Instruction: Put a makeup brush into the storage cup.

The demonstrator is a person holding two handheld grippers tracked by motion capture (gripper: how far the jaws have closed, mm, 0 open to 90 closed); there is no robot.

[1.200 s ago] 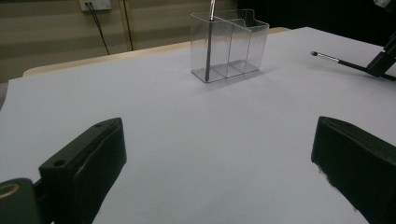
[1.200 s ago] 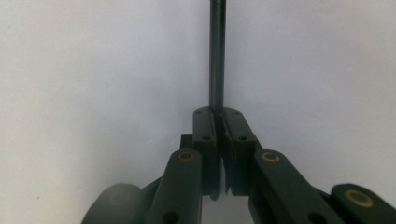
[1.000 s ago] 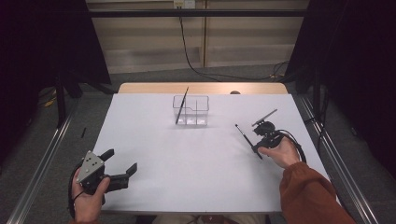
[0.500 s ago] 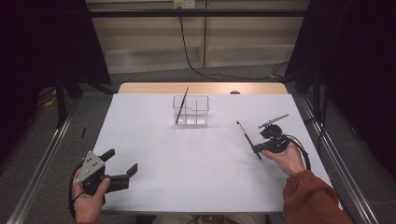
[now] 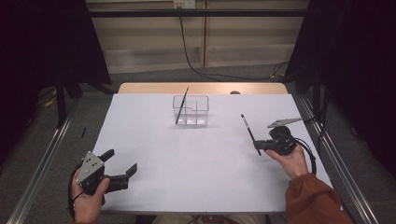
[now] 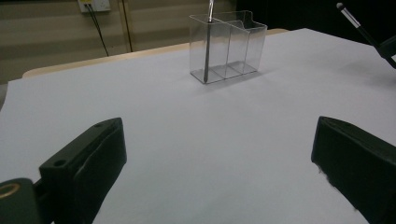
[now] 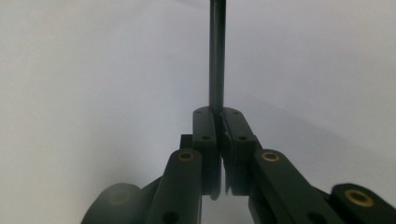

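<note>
A clear plastic organiser (image 5: pixel 198 112) with upright dividers stands at the back middle of the white table (image 5: pixel 196 177). One thin dark pen (image 5: pixel 182 105) leans in its left compartment. At the right, my right gripper (image 5: pixel 259 146) is shut on a second thin black pen (image 5: pixel 249 130), whose tip slants up and away over the table. The right gripper view has the jaws closed around this pen's shaft (image 7: pixel 217 56). My left gripper (image 5: pixel 121 161) rests open at the near left corner with nothing between its jaws. The organiser (image 6: pixel 233 44) lies well ahead of it.
A wooden board edge (image 5: pixel 201 87) runs behind the white sheet. Metal rails (image 5: pixel 336 154) border both table sides. A black cable (image 5: pixel 196 60) hangs down the back wall. Dark curtains stand at left and right.
My right hand has shifted a little to the right with the pen, and the wrist has rolled, so the pen now stands steeper. The left hand has stayed put.
</note>
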